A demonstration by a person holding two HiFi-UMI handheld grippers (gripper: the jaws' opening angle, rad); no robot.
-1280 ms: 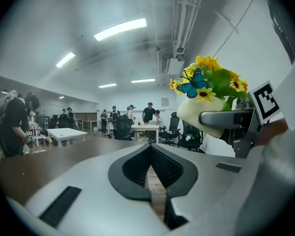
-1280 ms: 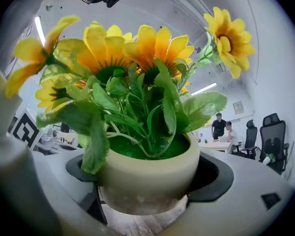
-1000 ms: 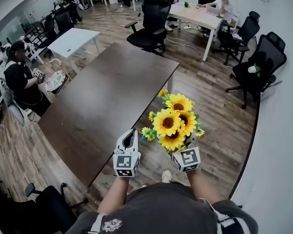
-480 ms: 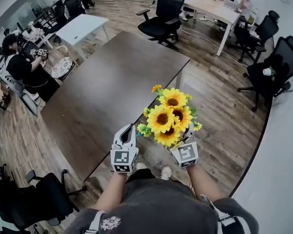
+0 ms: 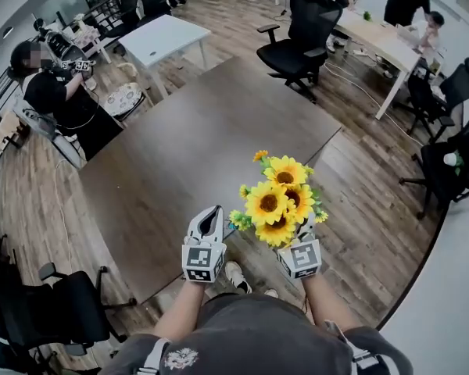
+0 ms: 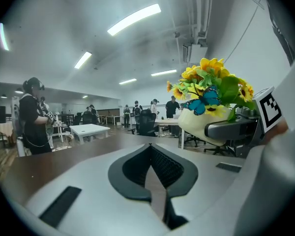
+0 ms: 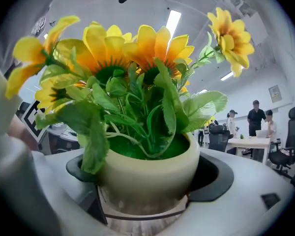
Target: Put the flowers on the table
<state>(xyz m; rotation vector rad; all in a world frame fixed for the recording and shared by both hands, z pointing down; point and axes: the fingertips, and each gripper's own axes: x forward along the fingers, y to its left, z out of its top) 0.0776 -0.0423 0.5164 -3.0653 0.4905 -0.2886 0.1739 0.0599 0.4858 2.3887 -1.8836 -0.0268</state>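
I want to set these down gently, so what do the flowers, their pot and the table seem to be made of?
Flowers: probably artificial, fabric or plastic; stiff, uniform petals and leaves.
Pot: cream, smooth, matte; ceramic or plastic, unclear which.
Table: dark brown matte top, likely wood laminate; even colour.

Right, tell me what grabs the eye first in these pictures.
A cream pot of yellow sunflowers sits clamped in the right gripper, held up by the near edge of the long dark table. Beside it the left gripper is empty, its jaws shut.
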